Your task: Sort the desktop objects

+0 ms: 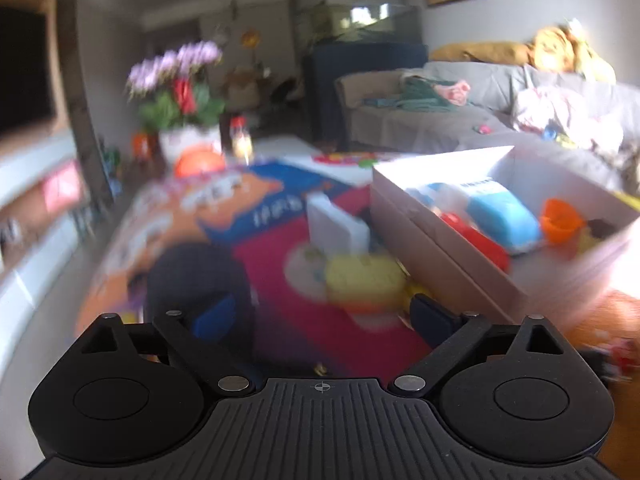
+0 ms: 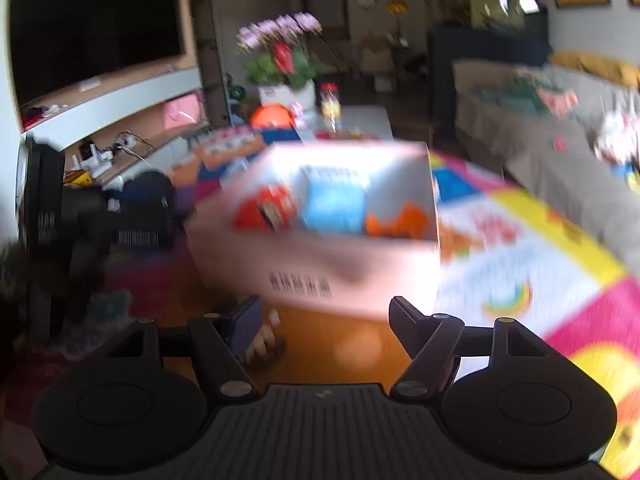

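**Both grippers empty above a cluttered play mat**

The left gripper hangs released, its blue-padded fingers spread wide with nothing between them. Just past its fingertips a yellow toy lies on the red part of a colourful play mat, blurred too much to say what it is. A small white box stands upright just behind the yellow toy. To the left of these sits a dark rounded thing, also blurred.

A cardboard box stands open toward the right side of the mat. Inside it lie a blue and white toy car, a red toy touching the car's near side, and an orange cup toward the box's far right wall.

The right gripper is likewise released and empty, fingers well apart, facing the printed near wall of the same cardboard box. Below its left finger a small wooden toy lies on bare wooden floor, which shows between the gripper and the box. Left of the box stands a black camera rig.

At the far end of the mat a pot of pink and red flowers stands beside a clear jar. A grey sofa runs along the right side of the room
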### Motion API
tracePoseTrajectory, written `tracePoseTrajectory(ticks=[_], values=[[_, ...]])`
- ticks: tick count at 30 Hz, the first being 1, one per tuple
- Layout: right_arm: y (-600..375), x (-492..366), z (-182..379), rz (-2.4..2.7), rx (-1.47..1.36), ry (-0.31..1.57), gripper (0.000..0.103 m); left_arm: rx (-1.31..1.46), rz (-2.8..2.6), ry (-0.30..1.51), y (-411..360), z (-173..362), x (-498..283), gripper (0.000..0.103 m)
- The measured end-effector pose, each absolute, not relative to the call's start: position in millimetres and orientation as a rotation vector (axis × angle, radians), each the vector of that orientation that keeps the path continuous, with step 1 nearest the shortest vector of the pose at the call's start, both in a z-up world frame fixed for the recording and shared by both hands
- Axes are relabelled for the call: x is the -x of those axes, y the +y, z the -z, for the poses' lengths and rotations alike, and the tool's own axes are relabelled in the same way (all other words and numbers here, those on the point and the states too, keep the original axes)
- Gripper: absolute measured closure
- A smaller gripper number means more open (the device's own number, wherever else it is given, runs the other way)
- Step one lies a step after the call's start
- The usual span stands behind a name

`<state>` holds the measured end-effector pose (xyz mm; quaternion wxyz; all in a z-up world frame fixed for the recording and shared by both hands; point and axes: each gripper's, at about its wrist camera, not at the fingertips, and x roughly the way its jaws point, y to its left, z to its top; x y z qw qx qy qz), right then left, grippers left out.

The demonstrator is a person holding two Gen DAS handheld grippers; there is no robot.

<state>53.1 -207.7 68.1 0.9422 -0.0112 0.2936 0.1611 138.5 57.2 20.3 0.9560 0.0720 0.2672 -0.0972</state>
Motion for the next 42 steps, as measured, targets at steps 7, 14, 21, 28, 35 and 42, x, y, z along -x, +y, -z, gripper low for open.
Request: tracePoseTrajectory(ticks=[7, 14, 21, 28, 35, 42], values=[[-131, -121, -143, -0.508, 0.087, 0.608, 0.033, 0.052, 0.212, 0.651, 77, -9, -87, 0.002], [-20, -242, -112, -0.411, 0.235, 0.754, 0.055, 0.156, 0.197, 0.571, 93, -11, -74, 0.001], [32, -284, -46, -0.296, 0.443, 0.903, 0.085, 0.273, 0.186, 0.595, 108, -9, -79, 0.001], [18, -239, -58, -0.467, 0.409, 1.032, 0.091, 0.235, 0.222, 0.571, 102, -11, -74, 0.000], [-23, -166, -97, -0.595, 0.307, 0.971, 0.091, 0.106, 0.306, 0.572, 81, -13, -54, 0.000], [-87, -99, -126, -0.640, 0.285, 0.883, 0.091, 0.085, 0.265, 0.594, 79, -11, -47, 0.000]])
